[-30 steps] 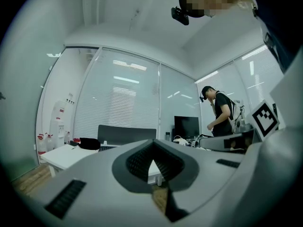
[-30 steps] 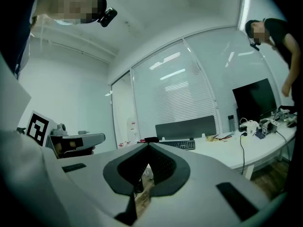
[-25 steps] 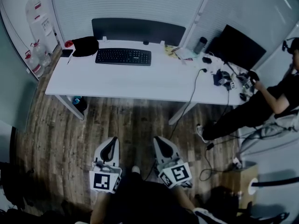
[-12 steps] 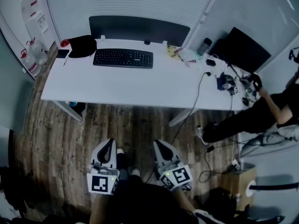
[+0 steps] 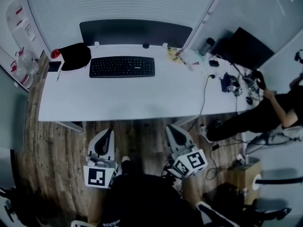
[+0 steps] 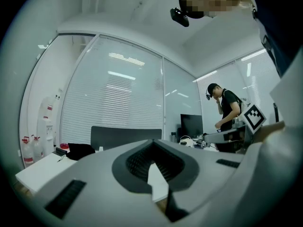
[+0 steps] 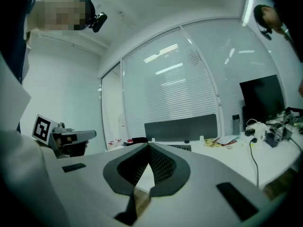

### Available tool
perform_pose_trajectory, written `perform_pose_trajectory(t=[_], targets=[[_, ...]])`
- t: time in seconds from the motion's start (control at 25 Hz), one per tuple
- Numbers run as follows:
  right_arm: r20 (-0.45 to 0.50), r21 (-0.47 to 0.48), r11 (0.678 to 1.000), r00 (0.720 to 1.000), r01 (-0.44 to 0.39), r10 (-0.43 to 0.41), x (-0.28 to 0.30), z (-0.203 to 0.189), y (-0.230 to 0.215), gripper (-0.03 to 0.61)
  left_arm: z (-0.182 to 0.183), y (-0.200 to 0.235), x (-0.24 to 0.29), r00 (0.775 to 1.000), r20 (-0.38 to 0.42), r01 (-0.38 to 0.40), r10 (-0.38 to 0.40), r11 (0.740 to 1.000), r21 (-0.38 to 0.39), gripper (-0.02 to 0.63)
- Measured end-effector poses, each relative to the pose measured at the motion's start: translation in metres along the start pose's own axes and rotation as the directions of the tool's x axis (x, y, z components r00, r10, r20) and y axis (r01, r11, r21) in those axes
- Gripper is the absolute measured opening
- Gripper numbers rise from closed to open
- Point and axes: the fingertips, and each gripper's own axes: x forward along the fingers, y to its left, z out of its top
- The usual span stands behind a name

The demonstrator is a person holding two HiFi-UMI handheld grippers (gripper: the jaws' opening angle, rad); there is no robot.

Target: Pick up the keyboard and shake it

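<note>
My left gripper and right gripper are both clenched, holding nothing. The keyboard lies on the desk at 12 o'clock. A dark tumbler stands at 1 o'clock; I cannot see inside it.

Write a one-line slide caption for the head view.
Left tongs and right tongs, both shut and empty, held short of the white desk bearing the untouched black keyboard.

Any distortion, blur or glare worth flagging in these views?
Head view: fisheye bows the desk, dim bluish cast, keyboard legible. Left gripper view: dark round vignette, left gripper soft up close, lights mirrored in the glass. Right gripper view: same vignette, strip light glaring top right.
</note>
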Motion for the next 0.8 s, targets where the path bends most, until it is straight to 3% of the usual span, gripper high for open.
perform_pose_trajectory(t=[0.28, 0.48, 0.8], targets=[[-0.056, 0.004, 0.998, 0.996, 0.07, -0.069, 0.044, 0.005, -0.017, 0.002, 0.006, 0.034, 0.037, 0.998, -0.005, 0.056, -0.056, 0.998, -0.021, 0.002], [-0.07, -0.016, 0.998, 0.996, 0.056, -0.057, 0.063, 0.008, -0.012, 0.002, -0.008, 0.048, 0.052, 0.996, -0.03, 0.089, -0.089, 0.996, -0.008, 0.002], [-0.097, 0.02, 0.997, 0.993, 0.073, -0.071, 0.085, 0.006, -0.031, 0.003, -0.02, 0.059, 0.082, 0.995, -0.049, 0.085, -0.089, 0.993, -0.076, 0.002]])
